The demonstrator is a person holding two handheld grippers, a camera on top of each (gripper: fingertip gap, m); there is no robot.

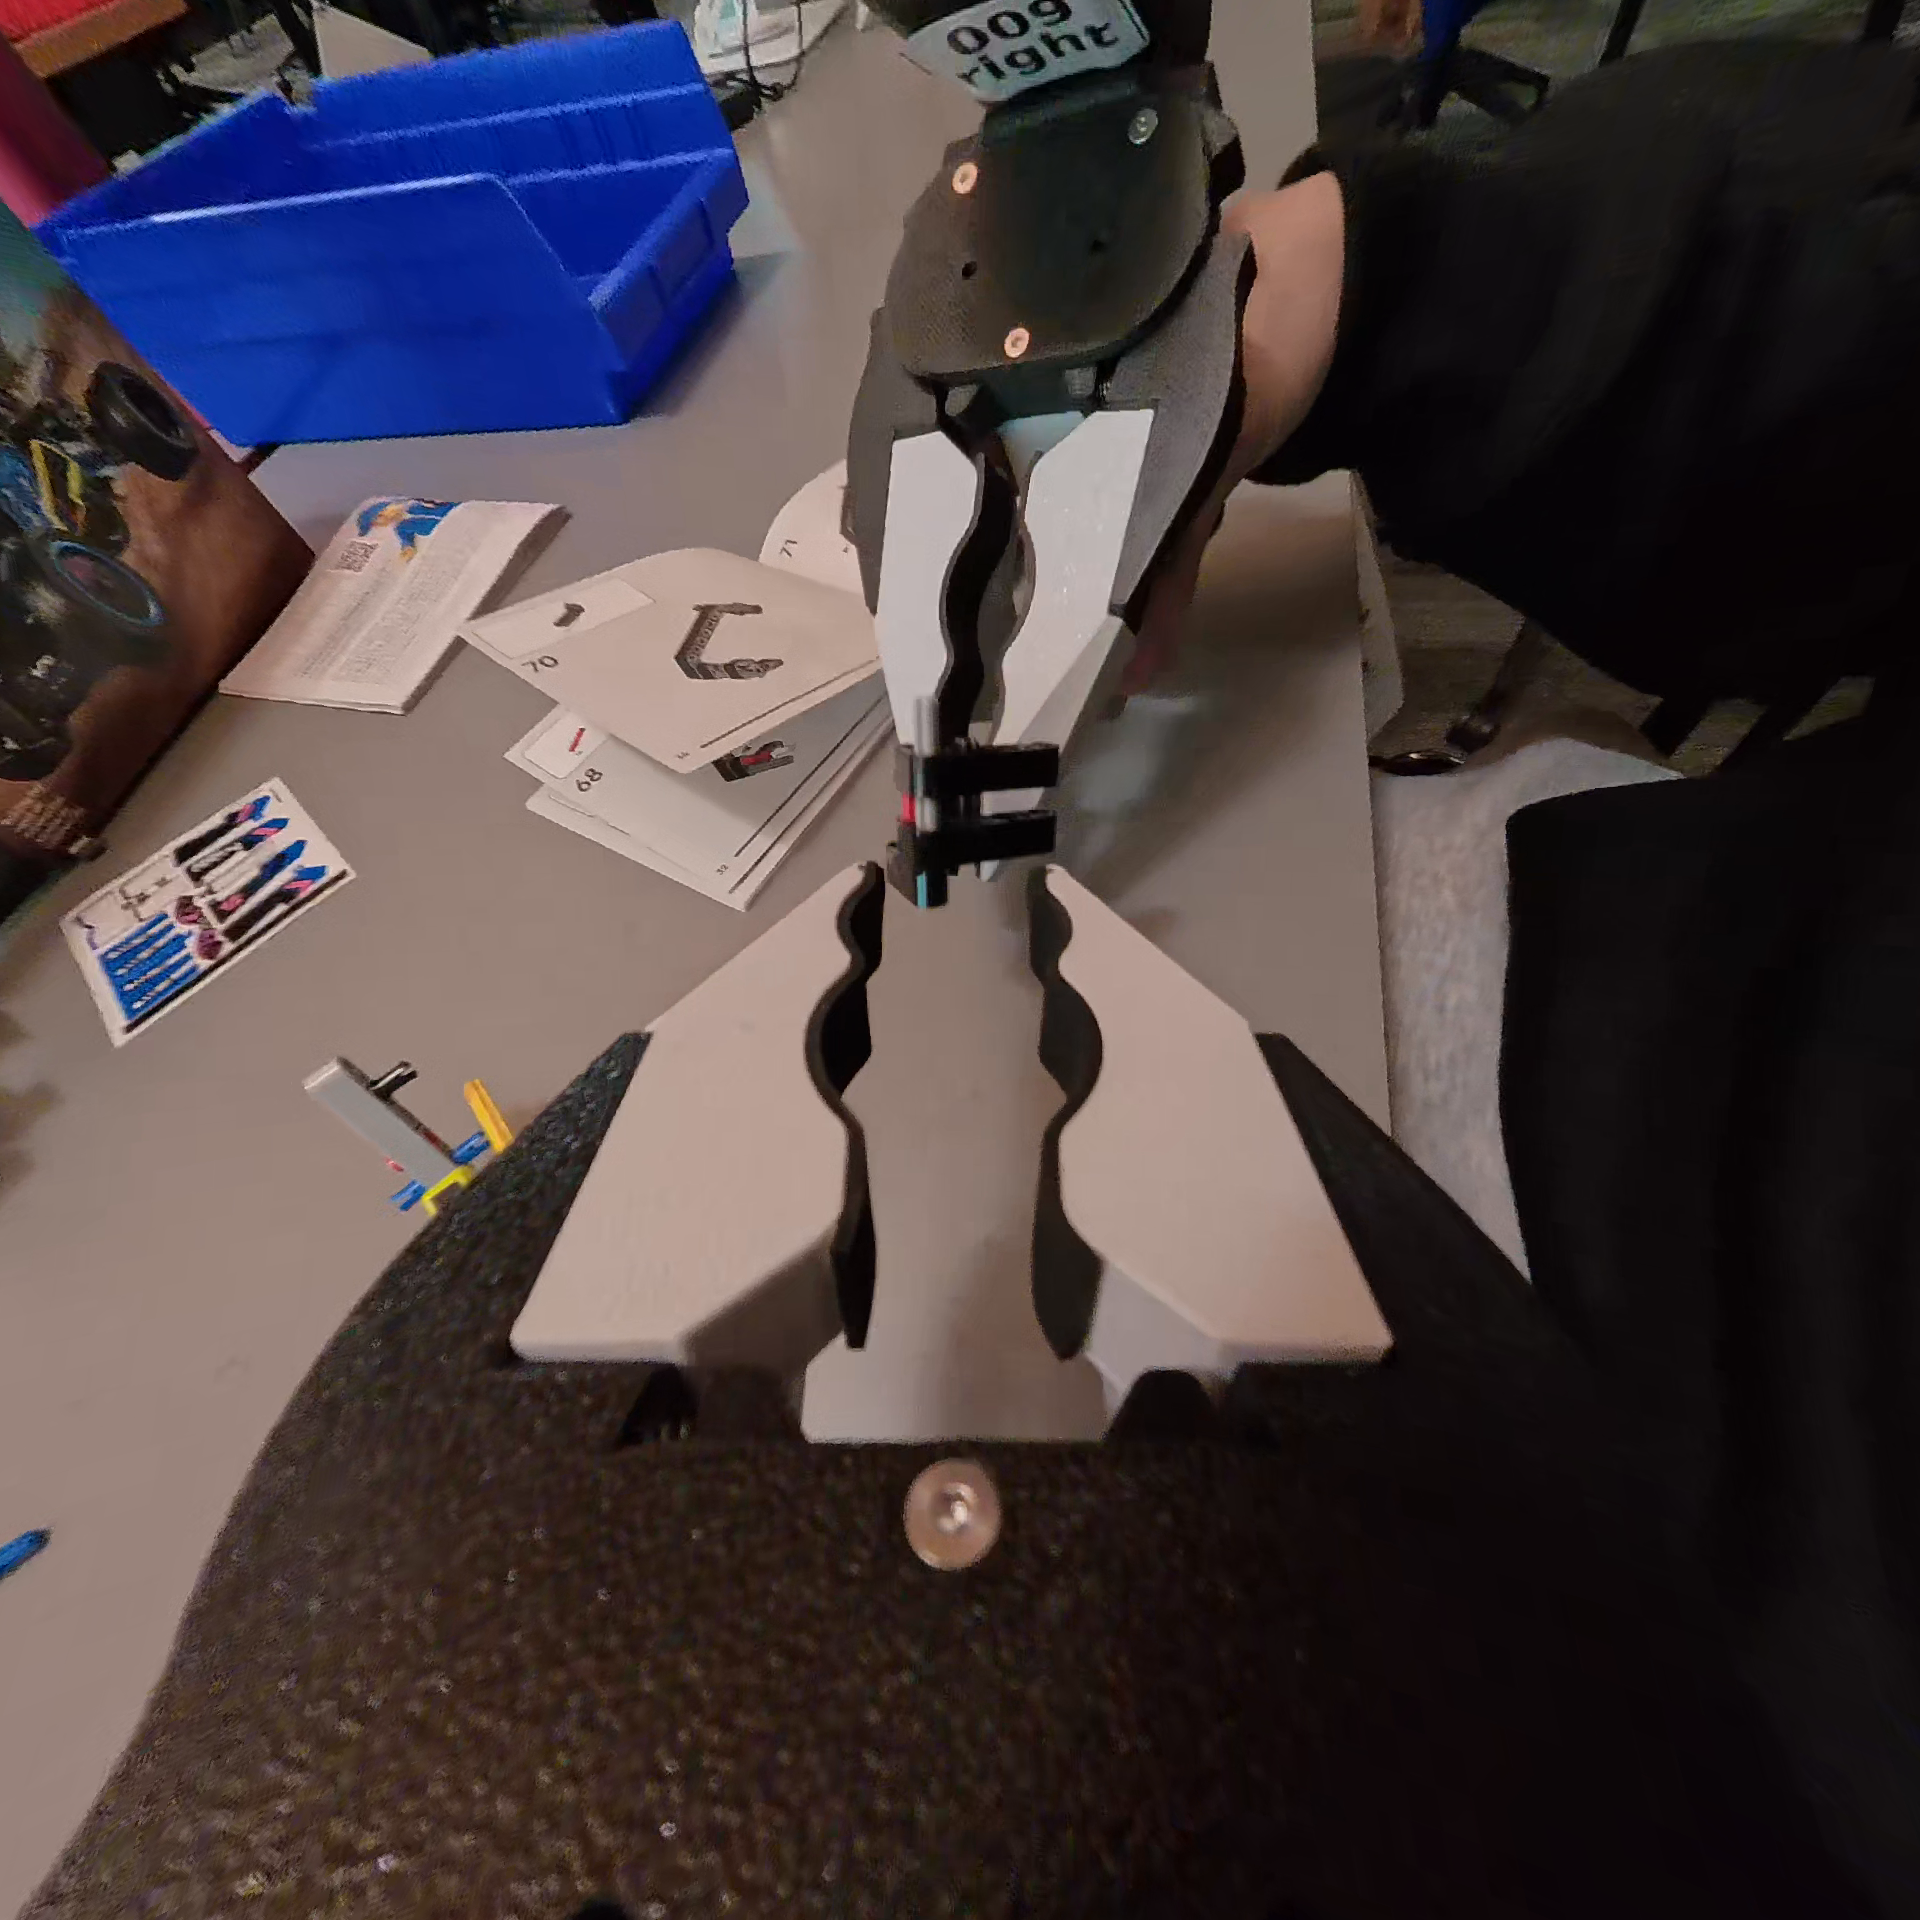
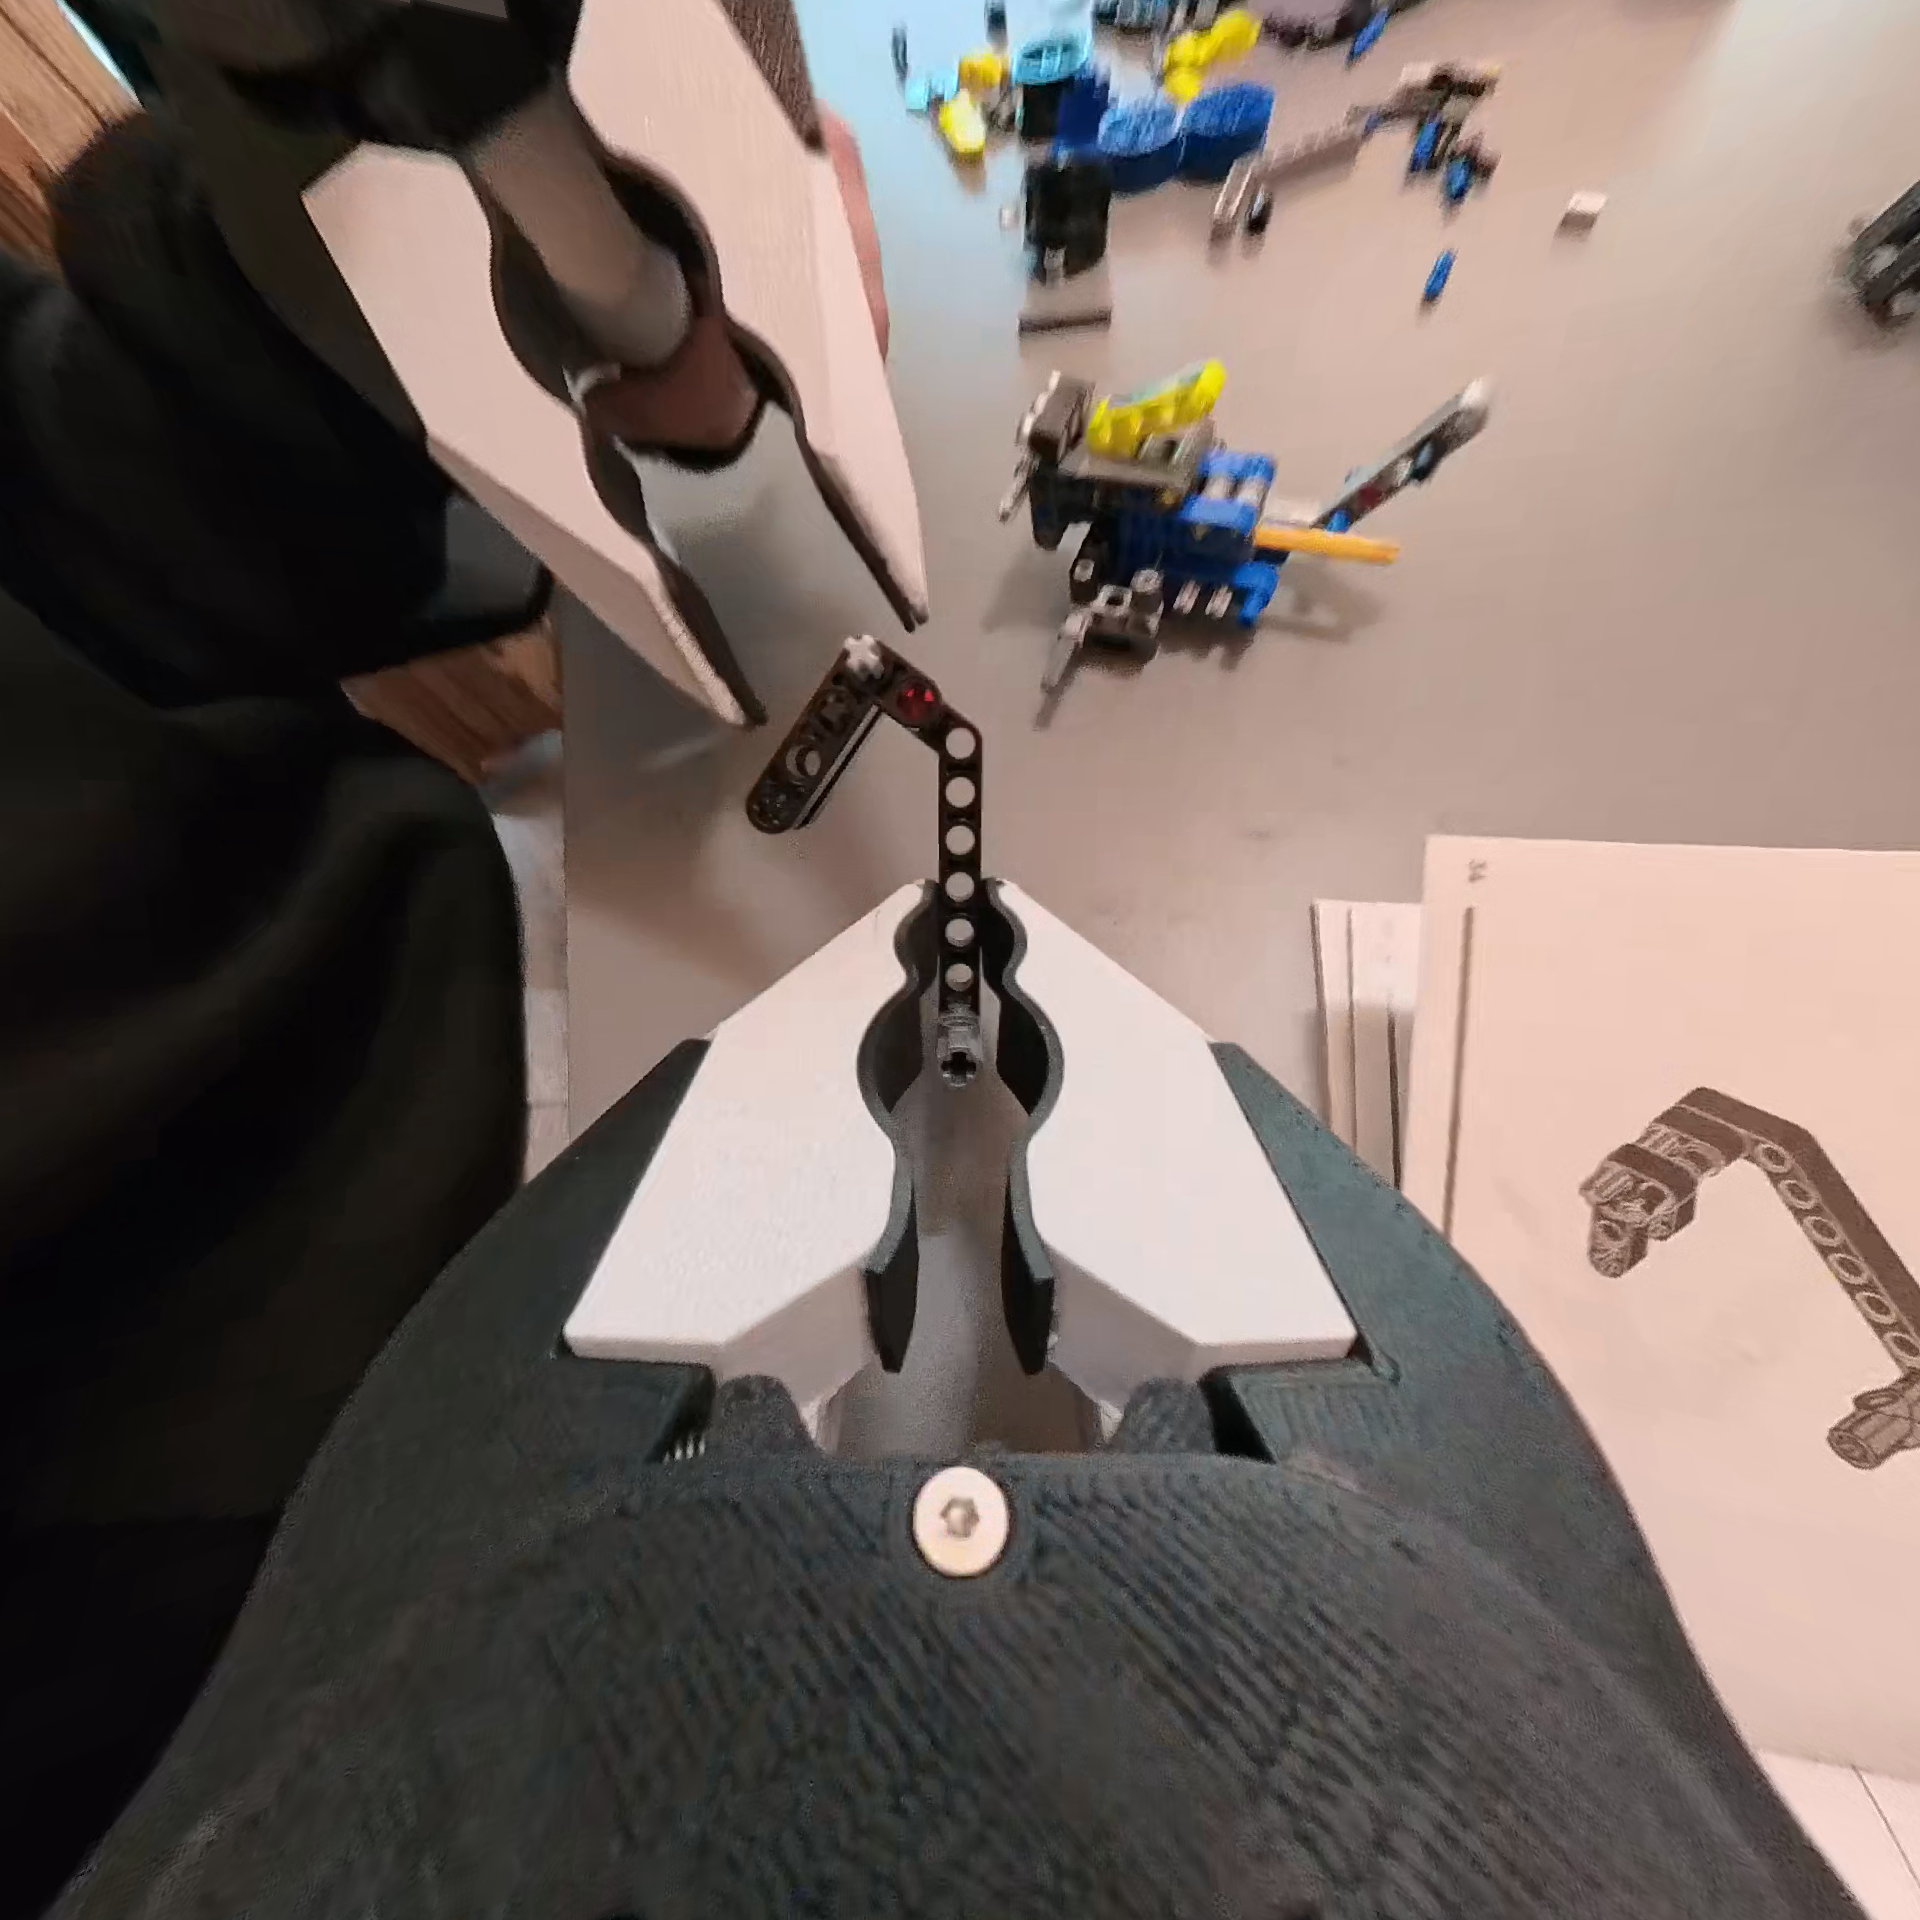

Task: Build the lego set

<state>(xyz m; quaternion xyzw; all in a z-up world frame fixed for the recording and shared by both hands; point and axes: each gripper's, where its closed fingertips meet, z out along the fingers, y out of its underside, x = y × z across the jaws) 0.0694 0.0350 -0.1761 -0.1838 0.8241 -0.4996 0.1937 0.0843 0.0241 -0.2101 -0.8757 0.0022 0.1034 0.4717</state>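
Observation:
My right gripper [image 2: 961,894] is shut on a black bent beam with holes [image 2: 958,821]. The beam sticks out past the fingertips and carries a red pin, a white axle end and a short black link [image 2: 805,764] at its far end. A grey axle connector [image 2: 958,1055] sits at its near end, between the fingers. In the left wrist view the right gripper [image 1: 971,727] comes in from above with the black assembly [image 1: 977,810]. My left gripper [image 1: 956,883] is open with nothing in its grasp, its fingertips just short of the assembly. It also shows in the right wrist view [image 2: 836,670].
A blue bin [image 1: 416,260], a printed box [image 1: 104,623], a leaflet [image 1: 395,603], an open instruction booklet [image 1: 686,707], a sticker sheet [image 1: 208,904] and a small grey-yellow piece [image 1: 416,1132] lie on the grey table. A blue-yellow model [image 2: 1164,499] and loose pieces [image 2: 1122,94] lie beyond.

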